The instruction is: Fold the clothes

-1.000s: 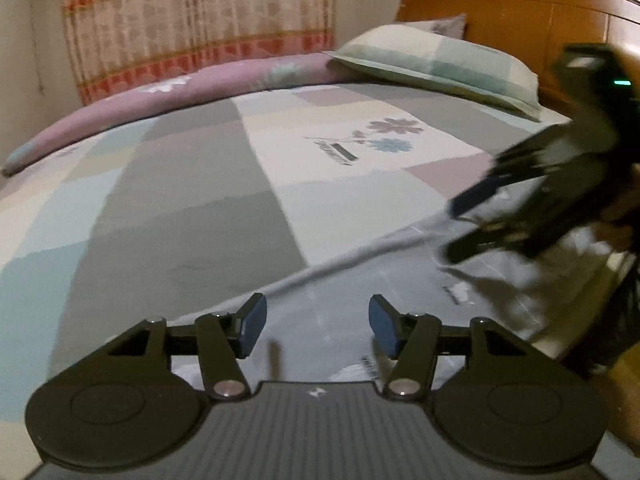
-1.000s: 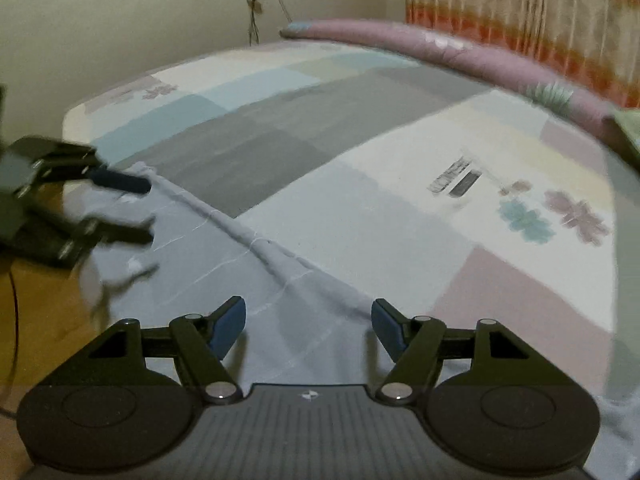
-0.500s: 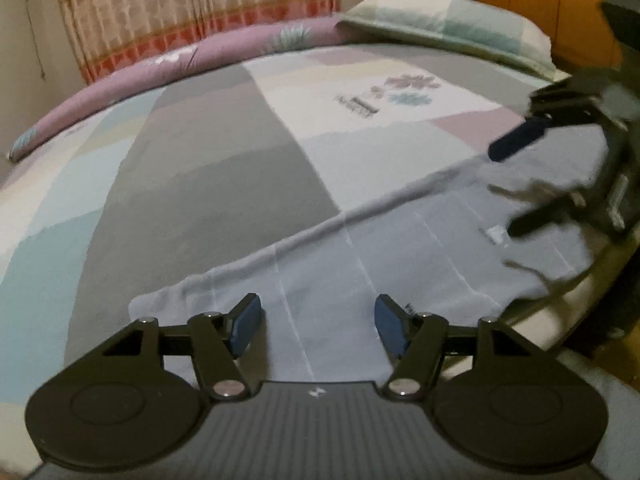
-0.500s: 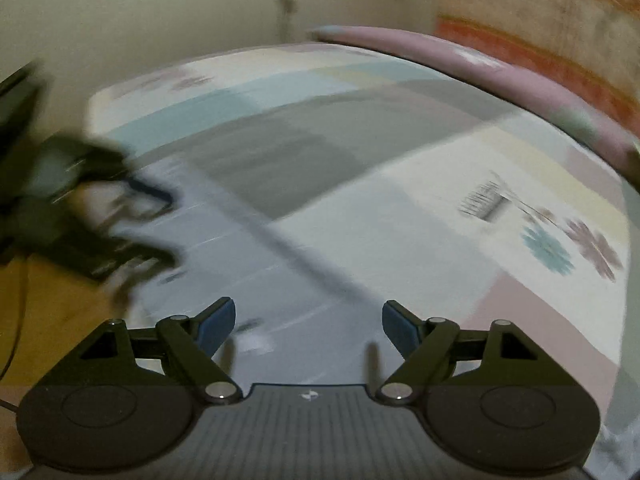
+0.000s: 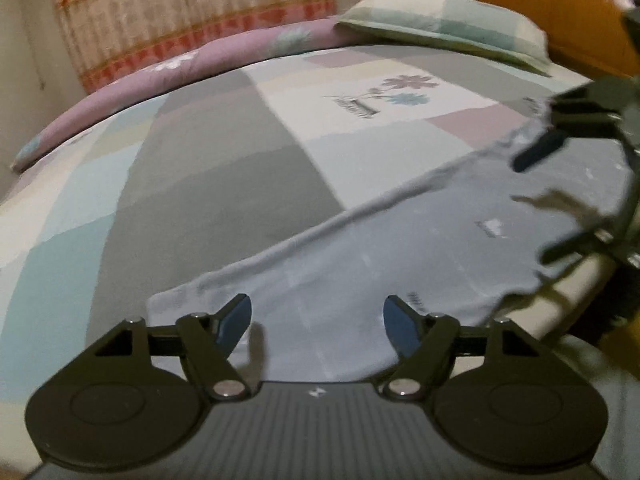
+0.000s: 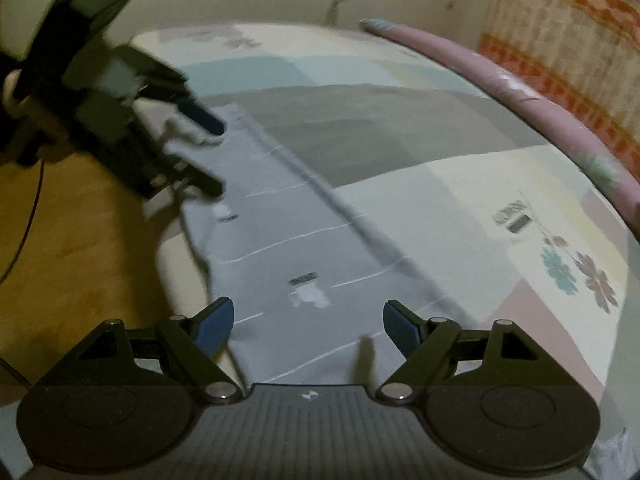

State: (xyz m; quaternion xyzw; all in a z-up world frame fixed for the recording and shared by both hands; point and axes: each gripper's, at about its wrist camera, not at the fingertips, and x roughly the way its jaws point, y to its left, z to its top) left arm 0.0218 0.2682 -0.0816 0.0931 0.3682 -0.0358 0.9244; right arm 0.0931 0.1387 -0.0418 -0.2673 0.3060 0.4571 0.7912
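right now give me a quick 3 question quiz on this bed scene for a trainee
1. True or false: the left gripper is shut on the grey garment.
2. Where does the grey garment lie? A) along the near edge of the bed B) on the pillow C) on the floor
3. Fill in: the right gripper hangs above the garment with its jaws ____.

Key: 1 false, its jaws stand apart with nothing between them. 2 A. 3 open.

Patchwork-sheeted bed (image 5: 224, 184), grey garment (image 5: 380, 256) flat near edge, pillow (image 5: 444, 28), rolled quilt (image 5: 168, 76)
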